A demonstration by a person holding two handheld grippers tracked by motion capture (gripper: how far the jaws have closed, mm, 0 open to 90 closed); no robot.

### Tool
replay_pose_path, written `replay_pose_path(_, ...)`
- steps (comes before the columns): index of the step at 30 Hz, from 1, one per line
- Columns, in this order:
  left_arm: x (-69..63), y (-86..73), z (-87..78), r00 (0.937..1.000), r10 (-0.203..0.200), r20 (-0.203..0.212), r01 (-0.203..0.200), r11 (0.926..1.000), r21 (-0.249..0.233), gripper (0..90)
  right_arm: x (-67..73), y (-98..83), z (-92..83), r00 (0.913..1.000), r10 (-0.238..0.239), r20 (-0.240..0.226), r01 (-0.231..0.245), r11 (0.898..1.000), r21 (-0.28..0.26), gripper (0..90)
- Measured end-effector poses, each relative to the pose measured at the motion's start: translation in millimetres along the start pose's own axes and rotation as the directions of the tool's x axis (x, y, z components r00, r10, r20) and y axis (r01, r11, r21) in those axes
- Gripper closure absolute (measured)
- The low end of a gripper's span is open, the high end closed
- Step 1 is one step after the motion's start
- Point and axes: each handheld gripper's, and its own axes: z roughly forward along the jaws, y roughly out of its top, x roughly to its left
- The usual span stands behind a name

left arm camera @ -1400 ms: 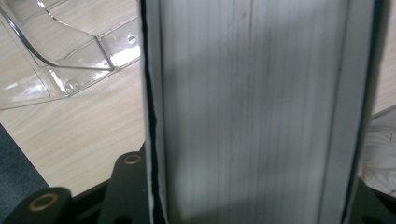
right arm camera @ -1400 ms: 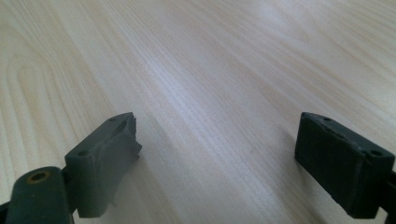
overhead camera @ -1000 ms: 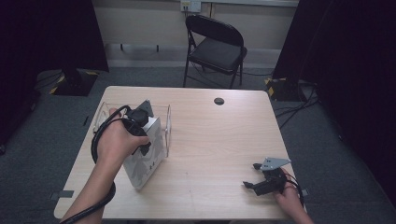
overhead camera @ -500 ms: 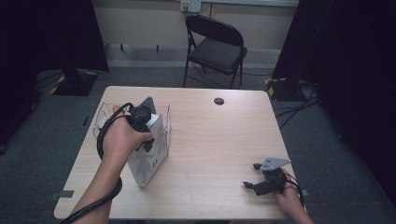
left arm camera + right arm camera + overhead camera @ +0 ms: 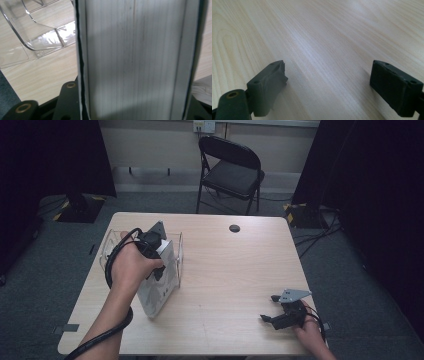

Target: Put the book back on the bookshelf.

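A thick white book [image 5: 159, 292] stands tilted on the left part of the wooden table [image 5: 240, 270]. My left gripper [image 5: 159, 264] is shut on its upper part. In the left gripper view the book's page edges [image 5: 135, 57] stand between the two black jaws. A clear plastic rack [image 5: 112, 245] sits just behind and beside the book, its curved wall [image 5: 37, 37] touching the tabletop. My right gripper [image 5: 270, 308] rests near the table's front right corner. Its jaws are wide apart with only bare wood between its fingertips [image 5: 269, 80].
A small black round disc [image 5: 234, 228] lies near the table's far edge. A black folding chair [image 5: 230, 170] stands on the carpet beyond the table. Cables lie on the floor at the right. Dark curtains hang on both sides.
My left hand has shifted a little toward the clear rack with the book in its grip. The right gripper has stayed still.
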Motion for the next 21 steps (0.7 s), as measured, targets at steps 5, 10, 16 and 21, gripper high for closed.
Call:
replay_pose_path(5,1.2,3.9,-0.8,0.9999,-0.009,-0.01,0.009,1.0,0.003,52.8,0.0,0.0,0.0,1.0,0.0,0.0,0.0,1.0,0.0,12.2)
replay_pose_path(10,1.3,9.1,-1.4,0.9999,-0.014,-0.004,0.014,0.9999,0.007,52.9,0.0,0.0,0.0,1.0,0.0,0.0,0.0,1.0,0.0,12.2)
replay_pose_path(16,-0.4,13.1,-2.8,0.9996,-0.027,-0.011,0.027,0.9996,-0.007,52.9,0.0,0.0,0.0,1.0,0.0,0.0,0.0,1.0,0.0,12.2)
replay_pose_path(21,0.0,15.9,-1.8,0.9994,-0.034,-0.003,0.034,0.9994,-0.009,52.8,0.0,0.0,0.0,1.0,0.0,0.0,0.0,1.0,0.0,12.2)
